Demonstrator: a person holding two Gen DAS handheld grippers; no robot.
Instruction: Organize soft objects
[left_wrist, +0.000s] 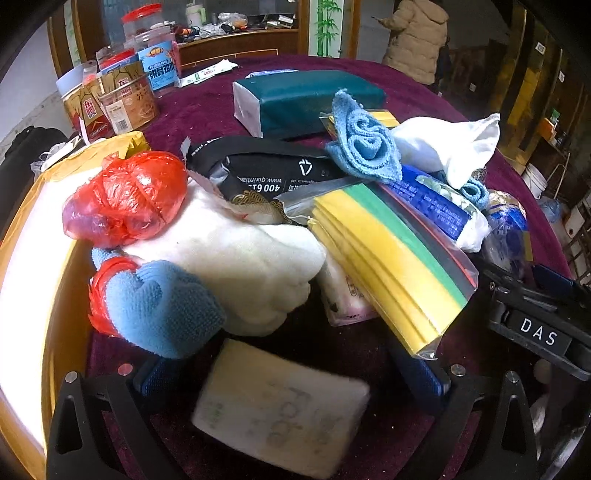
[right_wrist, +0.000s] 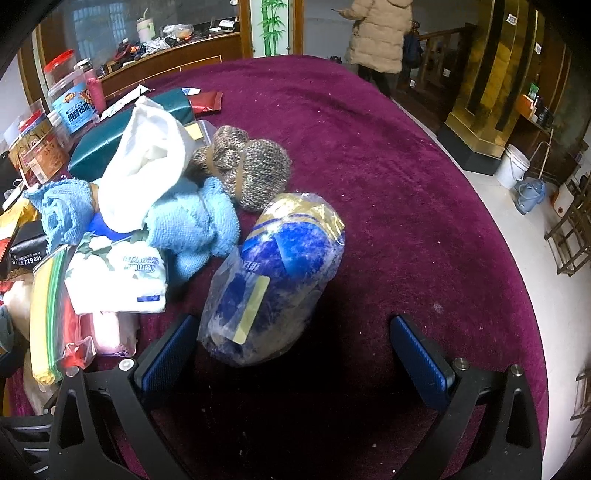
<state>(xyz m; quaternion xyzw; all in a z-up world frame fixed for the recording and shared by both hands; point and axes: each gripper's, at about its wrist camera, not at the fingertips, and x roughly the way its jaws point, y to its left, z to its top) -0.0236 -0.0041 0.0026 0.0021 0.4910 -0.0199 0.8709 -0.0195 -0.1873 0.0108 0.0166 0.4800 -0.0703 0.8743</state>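
A pile of soft things lies on the maroon table (right_wrist: 388, 192). In the left wrist view, my left gripper (left_wrist: 291, 380) is open, with a pale sponge block (left_wrist: 280, 410) lying loose and blurred between its fingers. Ahead are a white cloth (left_wrist: 236, 254), a blue rolled cloth (left_wrist: 162, 310), a red plastic bag (left_wrist: 125, 195) and bagged yellow-green sponges (left_wrist: 391, 254). In the right wrist view, my right gripper (right_wrist: 295, 354) is open, its left finger beside a blue-patterned bagged bundle (right_wrist: 273, 280). Beyond lie a blue towel (right_wrist: 199, 225), a white cloth bag (right_wrist: 147, 162) and a grey knitted bundle (right_wrist: 251, 166).
A dark green tissue pack (left_wrist: 310, 99) and a black packet (left_wrist: 258, 170) lie in the pile. Jars and cans (left_wrist: 122, 99) stand at the back left. A yellow-rimmed tray (left_wrist: 26, 258) is at the left. A person (right_wrist: 380, 33) stands beyond the table. A white bucket (right_wrist: 513, 166) stands on the floor at the right.
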